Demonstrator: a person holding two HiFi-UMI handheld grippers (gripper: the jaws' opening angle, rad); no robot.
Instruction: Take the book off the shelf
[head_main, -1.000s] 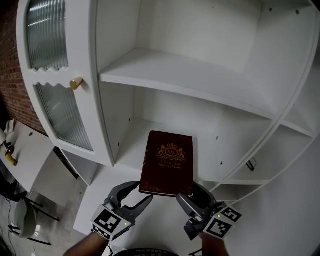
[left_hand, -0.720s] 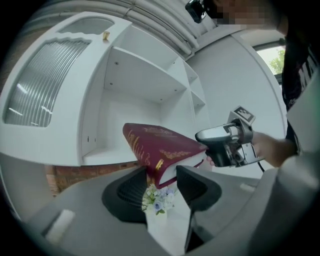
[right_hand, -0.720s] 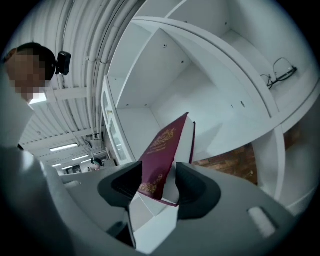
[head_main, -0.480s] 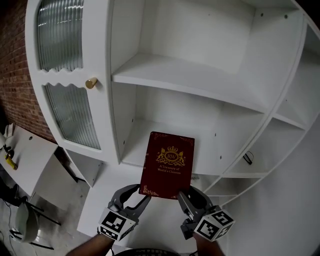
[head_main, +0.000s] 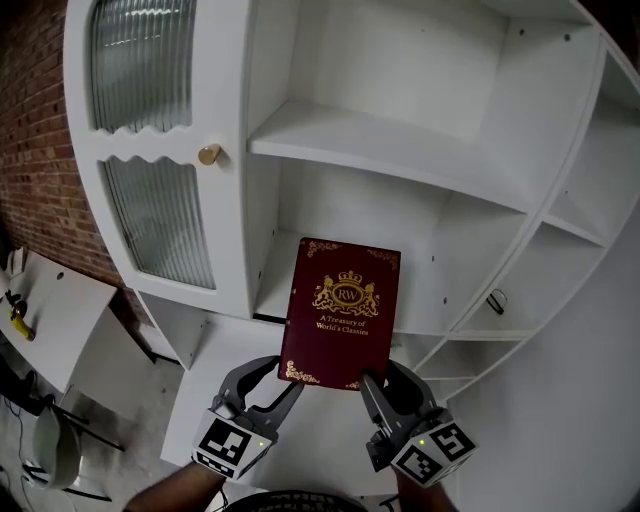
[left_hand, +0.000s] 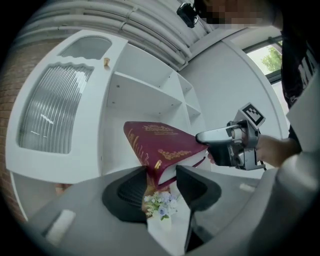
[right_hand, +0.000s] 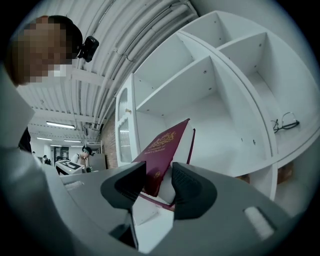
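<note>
Ribbed glass fills the cabinet door (head_main: 160, 230) at the far left, with a brass knob (head_main: 209, 154) on its frame, and the white shelf (head_main: 400, 150) compartments open beside it. The left gripper (head_main: 272, 385) is clamped on the lower left corner of the book (head_main: 343, 328), at the spine end, and its own view shows that corner pinched between the jaws. The dark red book hangs in the air in front of the lower open compartment, and as far as the head view shows it is clear of the board. Its gold-printed cover faces up toward the person with the title reading upright. Its long axis runs from the grippers up and away toward the cabinet, with the spine on the left and the top edge nearest the shelf. The right gripper (head_main: 392, 388) is closed on the lower right corner, with cover and pages between its jaws. A pair of glasses (head_main: 497, 301) lies on a shelf further right. To finish well, I judge that both grippers should draw back together at the same rate, with even pressure and no twist, so the far end does not sag or swing into the frame
</note>
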